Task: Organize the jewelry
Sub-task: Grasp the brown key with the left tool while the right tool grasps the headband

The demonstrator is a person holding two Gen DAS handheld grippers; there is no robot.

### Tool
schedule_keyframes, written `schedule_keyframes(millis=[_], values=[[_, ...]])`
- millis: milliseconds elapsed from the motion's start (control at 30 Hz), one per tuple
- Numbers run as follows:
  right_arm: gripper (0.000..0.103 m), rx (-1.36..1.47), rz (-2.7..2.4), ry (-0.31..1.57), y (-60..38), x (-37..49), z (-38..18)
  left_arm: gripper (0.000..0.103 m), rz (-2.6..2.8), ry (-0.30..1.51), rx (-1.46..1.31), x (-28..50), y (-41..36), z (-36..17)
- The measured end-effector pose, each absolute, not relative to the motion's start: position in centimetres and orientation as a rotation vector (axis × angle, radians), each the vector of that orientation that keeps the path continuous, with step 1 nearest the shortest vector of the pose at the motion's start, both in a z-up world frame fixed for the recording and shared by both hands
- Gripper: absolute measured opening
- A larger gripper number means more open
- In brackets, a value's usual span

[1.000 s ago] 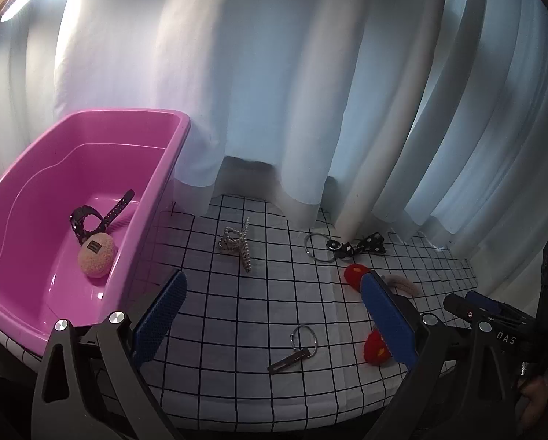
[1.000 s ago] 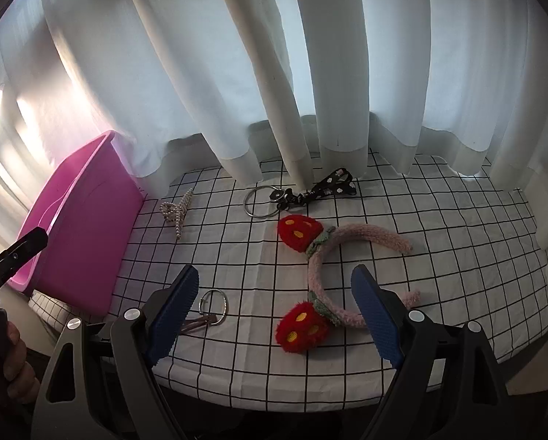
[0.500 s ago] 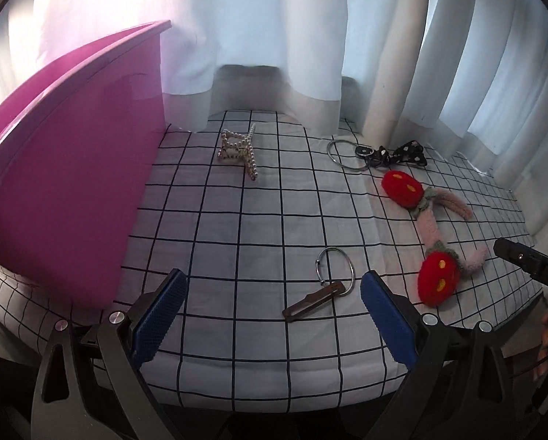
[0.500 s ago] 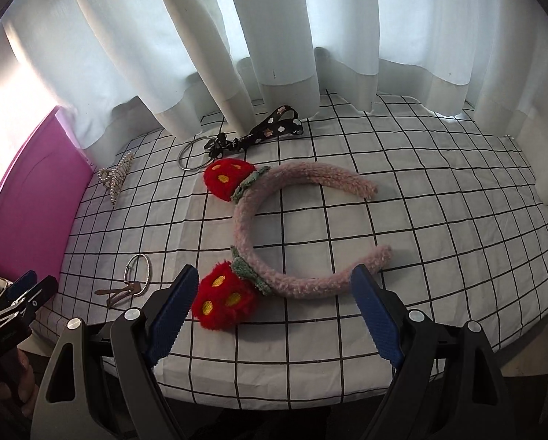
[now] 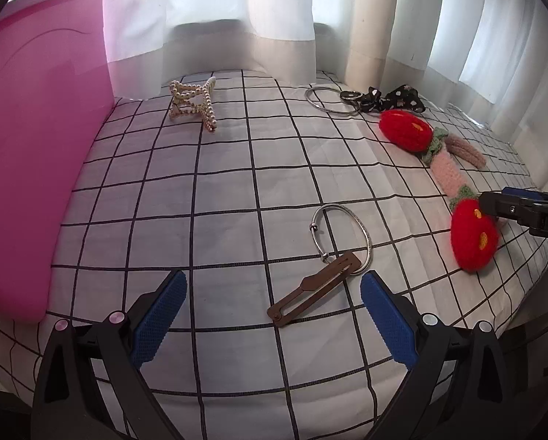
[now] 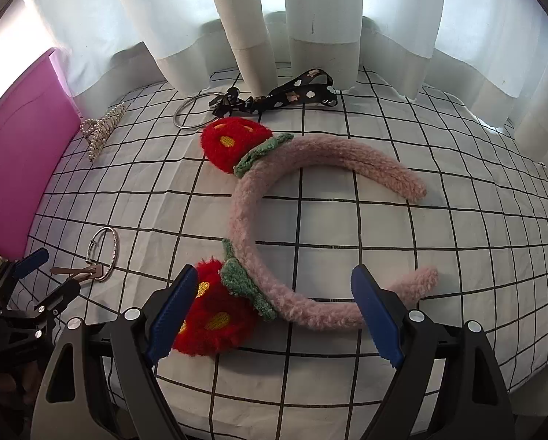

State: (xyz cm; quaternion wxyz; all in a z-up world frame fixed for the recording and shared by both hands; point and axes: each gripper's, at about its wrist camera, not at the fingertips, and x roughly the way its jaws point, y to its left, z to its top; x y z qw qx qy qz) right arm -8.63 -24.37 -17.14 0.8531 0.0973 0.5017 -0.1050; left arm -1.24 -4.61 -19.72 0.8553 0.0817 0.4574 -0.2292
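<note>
Both grippers have dropped low over the checked cloth in the last second, away from the pink bin and in close on the loose pieces. The left gripper now hangs with its fingers spread wide either side of the brown hair clip, which lies tucked against the silver bangle; nothing is pinched yet. Over on the other side, the right gripper has swung right up to the fluffy pink headband, fingers released and wide, the left pad brushing the near red strawberry pompom while the band's curve sits between the pads.

So it looks like a double pick-up is being lined up: clip or bangle for the left, headband for the right. Still waiting on the cloth are the pearl claw clip, the thin ring and the black floral ribbon by the curtain. The bin stands at the far left, its inside hidden from both views now.
</note>
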Motion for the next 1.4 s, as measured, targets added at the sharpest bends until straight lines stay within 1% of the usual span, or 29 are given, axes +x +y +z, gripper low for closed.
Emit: schedule_keyframes(millis=[500, 600, 667, 700, 733, 767, 800, 833, 867, 900, 933, 967, 1000, 1033, 1133, 1167, 1200, 1233, 1267, 1300, 1367, 1400], values=[[0.081, 0.239, -0.184, 1.100, -25.0, -6.7, -18.8, 0.094, -0.525, 0.915, 0.257, -0.9, -7.3, -20.9], [0.081, 0.270, -0.181, 1.117, -25.3, -6.4, -19.4, 0.090, -0.539, 0.892, 0.272, -1.3, -7.5, -21.0], [0.083, 0.297, -0.171, 1.114, -25.6, -6.3, -19.7, 0.084, -0.546, 0.886, 0.274, -1.5, -7.6, -20.9], [0.085, 0.287, -0.170, 1.116, -25.4, -6.3, -19.7, 0.079, -0.549, 0.883, 0.275, -1.6, -7.7, -20.8], [0.086, 0.266, -0.168, 1.122, -25.2, -6.2, -19.8, 0.074, -0.550, 0.882, 0.276, -1.8, -7.7, -20.7], [0.088, 0.242, -0.169, 1.128, -24.9, -6.0, -19.9, 0.073, -0.550, 0.883, 0.276, -1.9, -7.8, -20.7], [0.092, 0.213, -0.169, 1.136, -24.5, -5.8, -20.1, 0.068, -0.550, 0.882, 0.275, -1.9, -7.8, -20.7], [0.094, 0.179, -0.169, 1.148, -24.0, -5.4, -20.3, 0.062, -0.552, 0.882, 0.275, -2.0, -7.8, -20.6], [0.094, 0.135, -0.179, 1.159, -23.6, -5.2, -20.5, 0.058, -0.554, 0.881, 0.277, -2.2, -7.9, -20.5], [0.094, 0.105, -0.188, 1.160, -23.2, -5.0, -20.6, 0.048, -0.556, 0.880, 0.280, -2.4, -8.0, -20.4], [0.094, 0.099, -0.192, 1.156, -23.1, -4.9, -20.7, 0.036, -0.559, 0.879, 0.283, -2.6, -8.1, -20.3], [0.094, 0.106, -0.194, 1.159, -23.2, -4.9, -20.7, 0.029, -0.560, 0.877, 0.289, -2.9, -8.3, -20.2], [0.094, 0.106, -0.193, 1.163, -23.3, -4.8, -20.7, 0.018, -0.561, 0.876, 0.297, -3.1, -8.4, -20.1], [0.094, 0.110, -0.191, 1.163, -23.3, -4.7, -20.7, 0.014, -0.560, 0.876, 0.306, -3.3, -8.5, -20.1], [0.093, 0.145, -0.181, 1.146, -23.6, -4.8, -20.5, 0.013, -0.553, 0.877, 0.308, -3.6, -8.4, -20.0], [0.087, 0.149, -0.183, 1.138, -23.6, -4.9, -20.4, 0.013, -0.548, 0.878, 0.303, -3.5, -8.2, -20.0], [0.072, 0.145, -0.182, 1.123, -23.5, -5.0, -20.2, 0.013, -0.543, 0.878, 0.298, -3.5, -8.0, -19.9], [0.062, 0.138, -0.179, 1.112, -23.5, -5.3, -19.8, 0.013, -0.537, 0.877, 0.293, -3.4, -7.7, -19.8], [0.040, 0.125, -0.183, 1.108, -23.3, -5.3, -19.6, 0.013, -0.532, 0.876, 0.288, -3.3, -7.5, -19.6], [0.037, 0.112, -0.191, 1.108, -23.2, -5.3, -19.5, 0.013, -0.529, 0.875, 0.283, -3.2, -7.3, -19.4], [0.035, 0.122, -0.187, 1.102, -23.3, -5.4, -19.5, 0.013, -0.522, 0.872, 0.274, -3.1, -7.0, -19.0], [0.032, 0.131, -0.186, 1.096, -23.4, -5.5, -19.5, 0.013, -0.517, 0.872, 0.270, -3.0, -6.9, -18.9]])
